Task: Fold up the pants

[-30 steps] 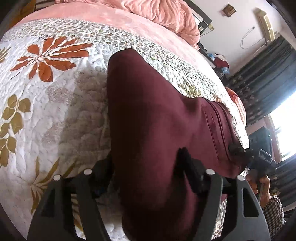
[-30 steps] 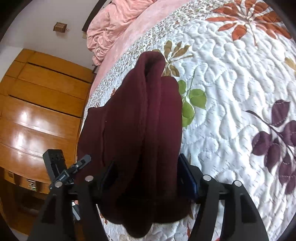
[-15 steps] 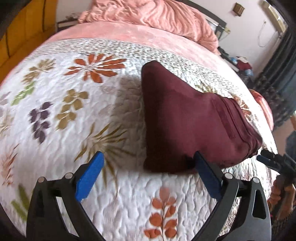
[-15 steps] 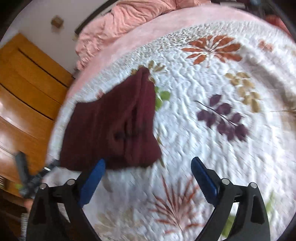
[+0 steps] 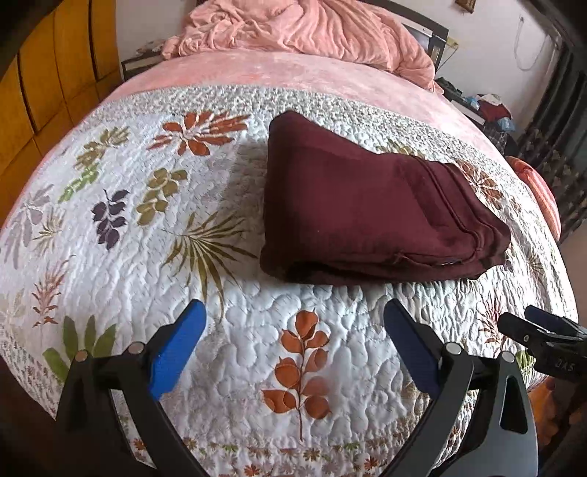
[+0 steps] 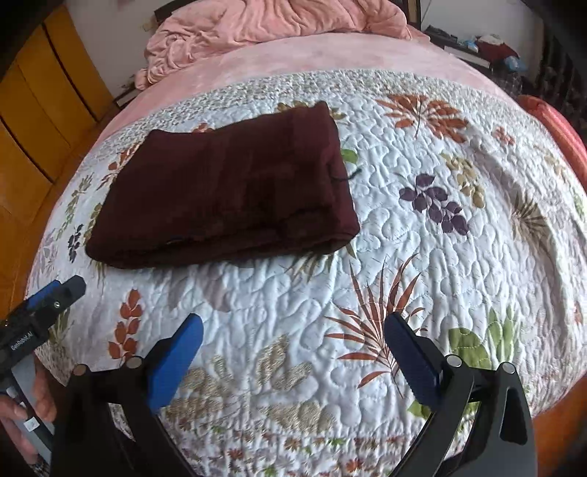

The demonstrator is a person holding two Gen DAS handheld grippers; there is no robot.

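Observation:
The maroon pants (image 5: pixel 367 209) lie folded in a flat stack on the floral quilt (image 5: pixel 146 227). They also show in the right wrist view (image 6: pixel 227 198). My left gripper (image 5: pixel 293 345) is open and empty, held back from the stack's near edge. My right gripper (image 6: pixel 293 348) is open and empty, also back from the pants, which lie to its upper left. The right gripper's tip shows at the right edge of the left wrist view (image 5: pixel 539 330). The left gripper's tip shows at the left edge of the right wrist view (image 6: pixel 47 301).
A rumpled pink blanket (image 5: pixel 293 29) lies at the head of the bed. A wooden wardrobe (image 6: pixel 40 110) stands along the left side. Clutter (image 5: pixel 488 106) and dark curtains (image 5: pixel 561 121) are on the far right.
Both grippers were shut on the pants a second ago. They have let go, opened, and pulled back and up. The pants now lie folded on the quilt.

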